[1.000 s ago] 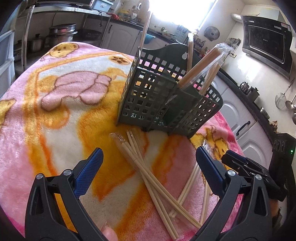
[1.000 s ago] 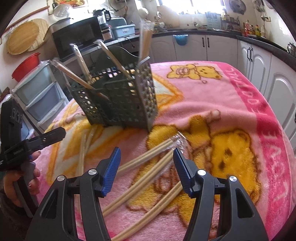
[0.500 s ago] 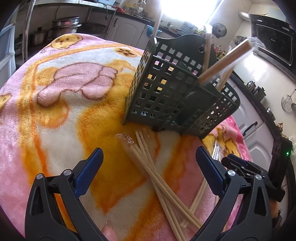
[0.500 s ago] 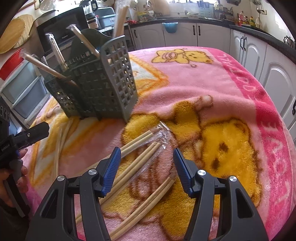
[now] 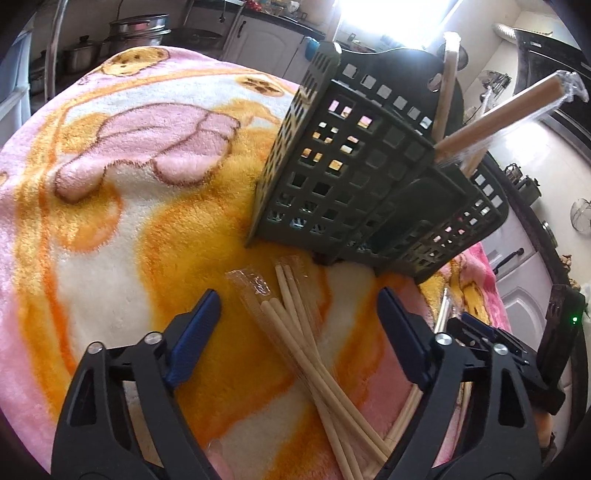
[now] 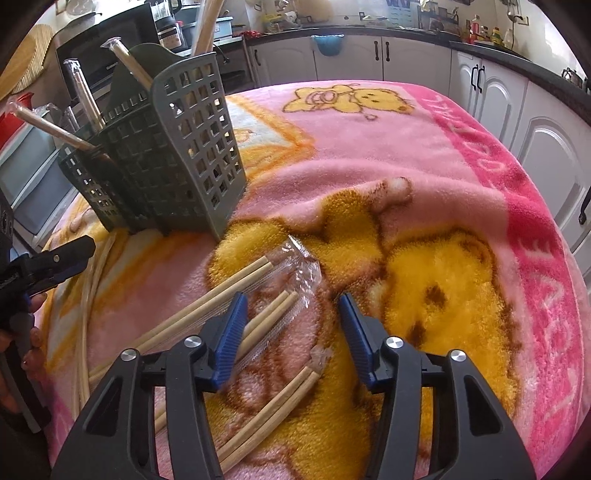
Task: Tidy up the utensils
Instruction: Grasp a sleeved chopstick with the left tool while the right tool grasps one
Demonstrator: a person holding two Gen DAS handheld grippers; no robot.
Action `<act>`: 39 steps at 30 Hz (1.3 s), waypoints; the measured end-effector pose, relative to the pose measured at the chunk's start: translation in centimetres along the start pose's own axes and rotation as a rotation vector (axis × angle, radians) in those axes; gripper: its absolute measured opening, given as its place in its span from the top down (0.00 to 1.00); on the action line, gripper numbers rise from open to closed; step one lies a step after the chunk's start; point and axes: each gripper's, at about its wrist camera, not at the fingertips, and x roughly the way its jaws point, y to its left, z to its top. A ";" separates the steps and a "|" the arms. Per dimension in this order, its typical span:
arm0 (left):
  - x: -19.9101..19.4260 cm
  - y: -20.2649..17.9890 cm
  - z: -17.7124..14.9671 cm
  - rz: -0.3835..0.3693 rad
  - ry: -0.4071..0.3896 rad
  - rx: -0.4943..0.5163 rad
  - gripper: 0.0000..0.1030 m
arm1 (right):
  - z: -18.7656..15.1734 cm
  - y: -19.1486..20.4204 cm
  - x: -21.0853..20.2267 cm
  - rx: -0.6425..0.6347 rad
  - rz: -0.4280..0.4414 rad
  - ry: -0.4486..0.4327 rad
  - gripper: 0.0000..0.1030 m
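A dark green slotted utensil basket (image 5: 354,184) stands on the pink and yellow blanket, with several wrapped chopstick pairs (image 5: 491,118) leaning in it. It also shows in the right wrist view (image 6: 162,158). Loose wrapped chopsticks (image 5: 306,350) lie on the blanket between the fingers of my open, empty left gripper (image 5: 295,328). My right gripper (image 6: 291,325) is open and empty, low over other wrapped chopstick pairs (image 6: 266,317), one pair (image 6: 269,406) just below it.
The blanket (image 6: 424,184) covers a round table. White kitchen cabinets (image 6: 487,92) and a counter stand behind it. Pots (image 5: 136,33) sit at the far left. The other gripper shows at the edge of each view (image 5: 517,354), (image 6: 44,262).
Both grippers have moved lower and closer to the chopsticks on the blanket. Both stay open.
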 end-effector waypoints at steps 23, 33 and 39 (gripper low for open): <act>0.2 2.0 0.1 0.066 -0.024 -0.019 0.77 | 0.3 -2.2 -1.0 0.122 0.066 -0.071 0.94; -0.2 3.7 0.0 0.036 -0.022 -0.062 0.89 | 0.8 -1.3 -4.2 0.106 0.131 -0.170 0.95; -1.1 4.8 -0.3 0.013 -0.032 -0.097 0.96 | 1.1 0.0 -6.1 0.068 0.161 -0.216 0.95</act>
